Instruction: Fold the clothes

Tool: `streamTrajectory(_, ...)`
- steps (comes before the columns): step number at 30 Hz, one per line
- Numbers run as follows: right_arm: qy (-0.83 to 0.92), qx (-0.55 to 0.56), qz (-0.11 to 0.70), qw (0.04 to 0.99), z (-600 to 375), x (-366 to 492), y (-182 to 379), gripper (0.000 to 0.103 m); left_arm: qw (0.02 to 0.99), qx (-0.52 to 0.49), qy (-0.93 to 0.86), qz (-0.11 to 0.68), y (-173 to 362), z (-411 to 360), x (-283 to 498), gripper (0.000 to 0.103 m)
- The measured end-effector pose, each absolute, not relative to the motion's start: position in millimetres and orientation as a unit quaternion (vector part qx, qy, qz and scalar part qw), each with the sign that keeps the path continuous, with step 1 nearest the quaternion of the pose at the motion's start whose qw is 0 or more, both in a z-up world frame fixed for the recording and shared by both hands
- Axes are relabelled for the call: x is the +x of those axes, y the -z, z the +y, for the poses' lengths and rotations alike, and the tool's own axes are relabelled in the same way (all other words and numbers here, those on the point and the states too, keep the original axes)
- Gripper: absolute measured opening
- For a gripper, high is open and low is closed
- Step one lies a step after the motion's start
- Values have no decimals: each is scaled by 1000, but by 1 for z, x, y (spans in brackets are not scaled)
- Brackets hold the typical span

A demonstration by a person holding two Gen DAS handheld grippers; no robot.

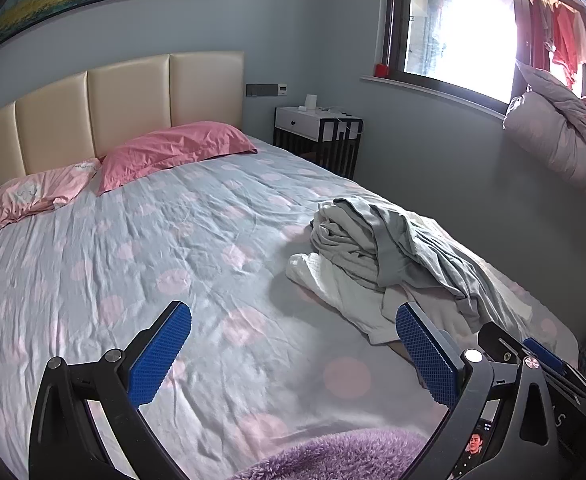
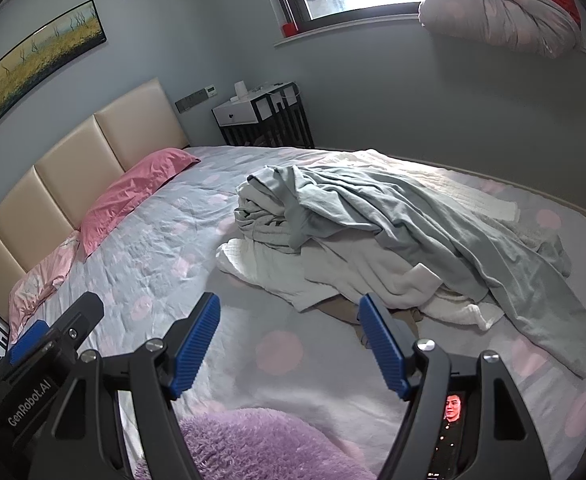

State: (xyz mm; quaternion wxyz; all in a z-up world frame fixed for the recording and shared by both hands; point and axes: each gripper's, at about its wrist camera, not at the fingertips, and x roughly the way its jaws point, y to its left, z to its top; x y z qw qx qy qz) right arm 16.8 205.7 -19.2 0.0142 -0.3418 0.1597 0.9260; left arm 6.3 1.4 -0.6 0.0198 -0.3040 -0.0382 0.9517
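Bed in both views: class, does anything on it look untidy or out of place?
Yes. The clothes pile lies crumpled on the bed sheet, grey garments tangled over white ones, none folded. Both claws, left and right, are open and apart from it.

A rumpled heap of grey and white cotton clothes [image 2: 373, 232] lies on the right side of the dotted grey-and-pink bedsheet [image 1: 133, 264]. Two pink pillows [image 1: 173, 150] sit at the bed's head against the cream padded headboard [image 1: 129, 96]. The white-topped black nightstand [image 1: 317, 128] stands right of the headboard, below the window sill [image 1: 433, 92].
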Motion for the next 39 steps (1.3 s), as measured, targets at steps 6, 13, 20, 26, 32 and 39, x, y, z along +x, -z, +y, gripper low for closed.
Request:
streamTrajectory(6, -925, -347, 157, 9, 203, 17, 20, 71, 20, -305, -951, -39, 0, -1, 8, 103)
streamTrajectory(13, -923, -350, 161, -11, 202, 15, 18, 71, 17, -307, -951, -41, 0, -5, 9, 103)
streamTrajectory(20, -915, -371, 149, -52, 205, 1, 17, 67, 4, -311, -950, -40, -1, -19, 8, 103)
streamTrajectory(26, -908, -385, 143, -82, 225, -22, 17, 67, -20, -319, -946, -45, 2, -44, 3, 103)
streamTrajectory(32, -886, -436, 134, -86, 267, -69, 36, 58, -52, -329, -942, -41, 8, -75, -4, 103)
streamTrajectory(39, -882, -459, 44, -95, 293, -135, 59, 53, -66, -358, -931, -39, 26, -104, -26, 103)
